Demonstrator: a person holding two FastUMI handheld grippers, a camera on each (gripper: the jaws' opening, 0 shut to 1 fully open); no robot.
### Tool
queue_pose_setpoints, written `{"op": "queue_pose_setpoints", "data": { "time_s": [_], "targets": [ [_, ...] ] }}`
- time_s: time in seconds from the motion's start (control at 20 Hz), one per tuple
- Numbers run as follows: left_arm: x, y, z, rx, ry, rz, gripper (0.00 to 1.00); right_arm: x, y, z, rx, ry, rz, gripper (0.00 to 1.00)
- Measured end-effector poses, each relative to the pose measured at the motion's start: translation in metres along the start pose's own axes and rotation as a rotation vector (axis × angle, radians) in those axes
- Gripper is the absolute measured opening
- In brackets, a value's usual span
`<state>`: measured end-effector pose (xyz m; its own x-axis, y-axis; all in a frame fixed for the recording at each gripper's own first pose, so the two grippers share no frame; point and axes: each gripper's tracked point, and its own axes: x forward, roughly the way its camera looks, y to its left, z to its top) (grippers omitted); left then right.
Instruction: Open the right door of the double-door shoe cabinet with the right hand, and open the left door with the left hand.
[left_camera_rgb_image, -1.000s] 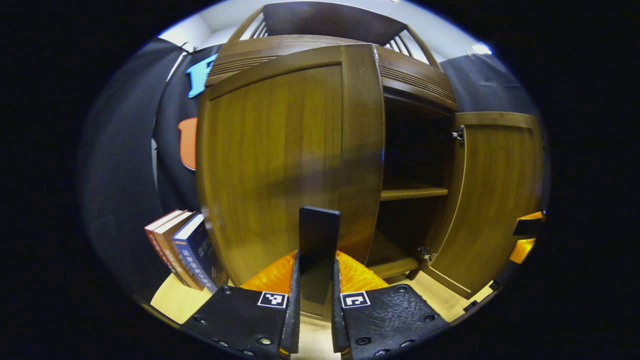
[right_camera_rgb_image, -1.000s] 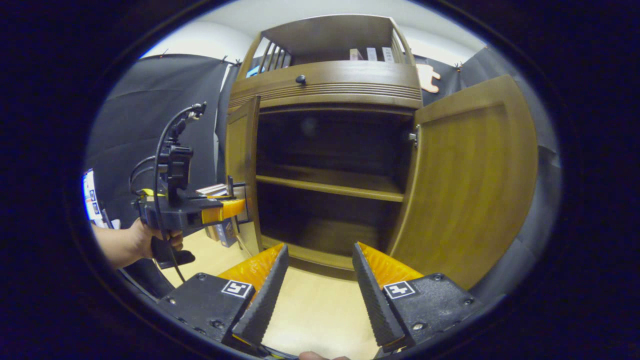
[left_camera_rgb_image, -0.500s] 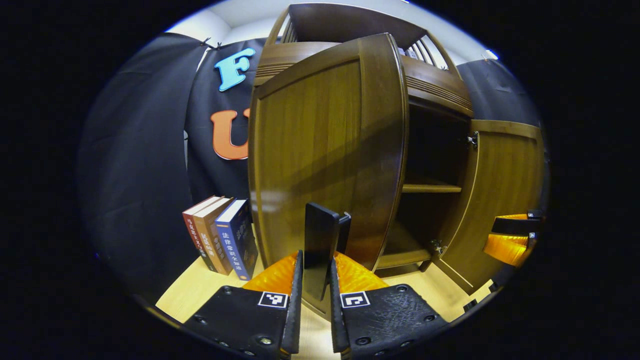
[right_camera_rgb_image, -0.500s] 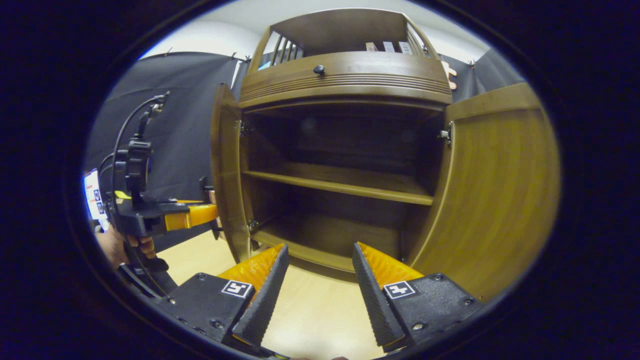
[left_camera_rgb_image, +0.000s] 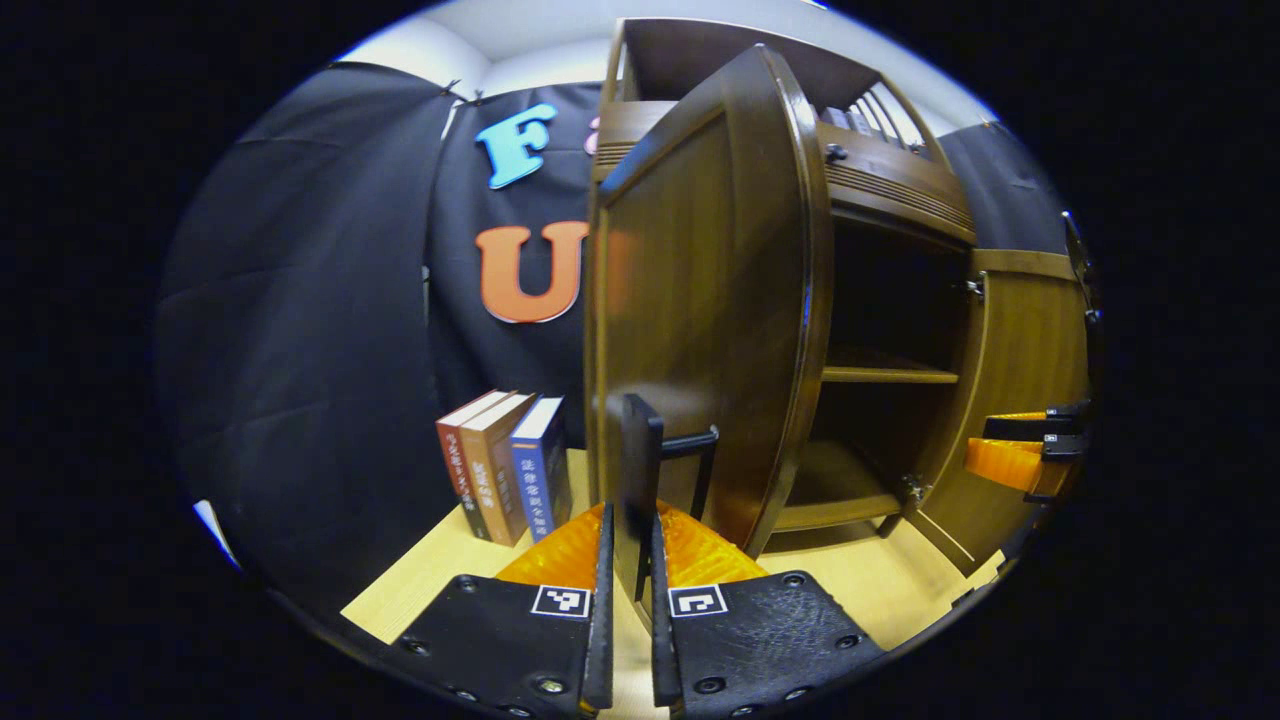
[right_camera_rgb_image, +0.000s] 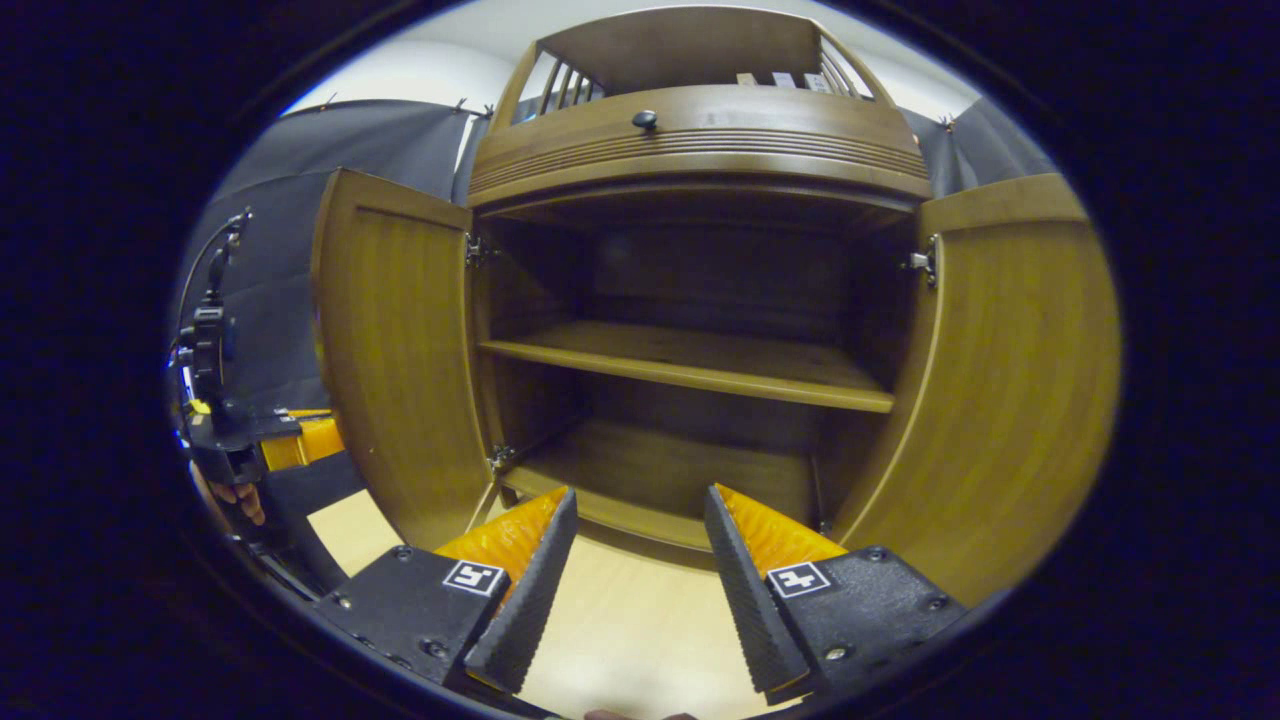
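Observation:
The brown wooden shoe cabinet (right_camera_rgb_image: 700, 150) stands with both doors swung out. In the left gripper view the left door (left_camera_rgb_image: 700, 300) is seen nearly edge-on, and its black bar handle (left_camera_rgb_image: 640, 450) sits between the fingers of my left gripper (left_camera_rgb_image: 630, 520), which is shut on it. The right door (right_camera_rgb_image: 1010, 380) stands wide open at the right. My right gripper (right_camera_rgb_image: 640, 495) hangs open before the cabinet's bottom shelf, holding nothing. The left gripper (right_camera_rgb_image: 290, 440) also appears behind the left door (right_camera_rgb_image: 400, 350), and the right gripper (left_camera_rgb_image: 1020, 450) by the right door (left_camera_rgb_image: 1030, 400).
Inside are a middle shelf (right_camera_rgb_image: 690, 365) and a bare bottom board (right_camera_rgb_image: 660, 470). Three books (left_camera_rgb_image: 500, 470) stand left of the cabinet on the light wooden surface (right_camera_rgb_image: 630, 620). A drawer knob (right_camera_rgb_image: 645, 120) sits above the doors. A hand (right_camera_rgb_image: 235, 495) holds the left gripper.
The left door has swung much wider open, drawn by my left gripper on its handle. The right gripper stays open and the right door stays put.

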<state>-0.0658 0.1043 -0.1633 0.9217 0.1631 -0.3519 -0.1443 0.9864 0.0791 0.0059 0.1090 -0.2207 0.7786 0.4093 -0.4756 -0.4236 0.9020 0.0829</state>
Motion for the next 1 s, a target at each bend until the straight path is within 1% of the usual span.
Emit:
{"op": "queue_pose_setpoints", "data": {
  "time_s": [0.05, 0.1, 0.15, 0.2, 0.25, 0.35, 0.45, 0.5, 0.55, 0.6, 0.65, 0.7, 0.75, 0.8, 0.85, 0.9, 0.95, 1.0],
  "targets": [
    [-0.001, 0.009, -0.004, -0.025, 0.012, 0.016, 0.23, 0.004, 0.004, 0.000, 0.000, 0.001, 0.007, 0.81],
    [-0.003, 0.016, -0.007, -0.040, 0.016, 0.033, 0.23, 0.007, 0.006, 0.001, 0.000, 0.004, 0.009, 0.85],
    [-0.005, 0.026, -0.009, -0.044, 0.019, 0.058, 0.23, 0.010, 0.009, 0.002, 0.000, 0.006, 0.015, 0.85],
    [-0.007, 0.032, -0.008, -0.053, 0.016, 0.052, 0.08, 0.013, 0.011, 0.002, 0.000, 0.007, 0.017, 0.81],
    [-0.004, 0.035, -0.010, -0.068, 0.024, 0.048, 0.08, 0.016, 0.013, 0.002, -0.001, 0.009, 0.021, 0.82],
    [-0.005, 0.038, -0.009, -0.066, 0.029, 0.039, 0.08, 0.019, 0.013, 0.001, -0.009, 0.015, 0.026, 0.81],
    [-0.012, 0.047, -0.011, -0.044, 0.024, 0.068, 0.09, 0.022, 0.013, 0.002, -0.012, 0.020, 0.026, 0.82],
    [-0.016, 0.053, -0.014, -0.035, 0.029, 0.087, 0.09, 0.023, 0.012, 0.001, -0.010, 0.021, 0.027, 0.82],
    [-0.019, 0.062, -0.020, -0.029, 0.038, 0.118, 0.09, 0.023, 0.011, 0.001, -0.008, 0.024, 0.028, 0.85],
    [-0.023, 0.069, -0.024, -0.032, 0.045, 0.150, 0.08, 0.024, 0.010, 0.001, -0.006, 0.026, 0.029, 0.85],
    [-0.026, 0.075, -0.027, -0.039, 0.046, 0.182, 0.08, 0.025, 0.008, 0.002, -0.008, 0.027, 0.027, 0.81],
    [-0.033, 0.080, -0.029, -0.042, 0.037, 0.219, 0.08, 0.024, 0.006, 0.003, -0.012, 0.022, 0.023, 0.82],
    [-0.038, 0.083, -0.025, -0.038, 0.027, 0.250, 0.08, 0.023, 0.003, 0.006, -0.016, 0.012, 0.013, 0.85],
    [-0.043, 0.082, -0.021, -0.026, 0.013, 0.264, 0.08, 0.021, -0.001, 0.010, -0.020, -0.001, 0.002, 0.82],
    [-0.042, 0.080, -0.017, -0.013, 0.004, 0.274, 0.08, 0.019, -0.004, 0.013, -0.023, -0.017, -0.014, 0.85],
    [-0.042, 0.074, -0.010, 0.004, -0.016, 0.271, 0.08, 0.018, -0.009, 0.016, -0.026, -0.033, -0.030, 0.82],
    [-0.041, 0.066, -0.003, 0.025, -0.033, 0.257, 0.08, 0.015, -0.013, 0.020, -0.028, -0.048, -0.046, 0.85],
    [-0.041, 0.054, 0.006, 0.045, -0.050, 0.240, 0.08, 0.013, -0.017, 0.024, -0.029, -0.064, -0.062, 0.85]
  ]
}}
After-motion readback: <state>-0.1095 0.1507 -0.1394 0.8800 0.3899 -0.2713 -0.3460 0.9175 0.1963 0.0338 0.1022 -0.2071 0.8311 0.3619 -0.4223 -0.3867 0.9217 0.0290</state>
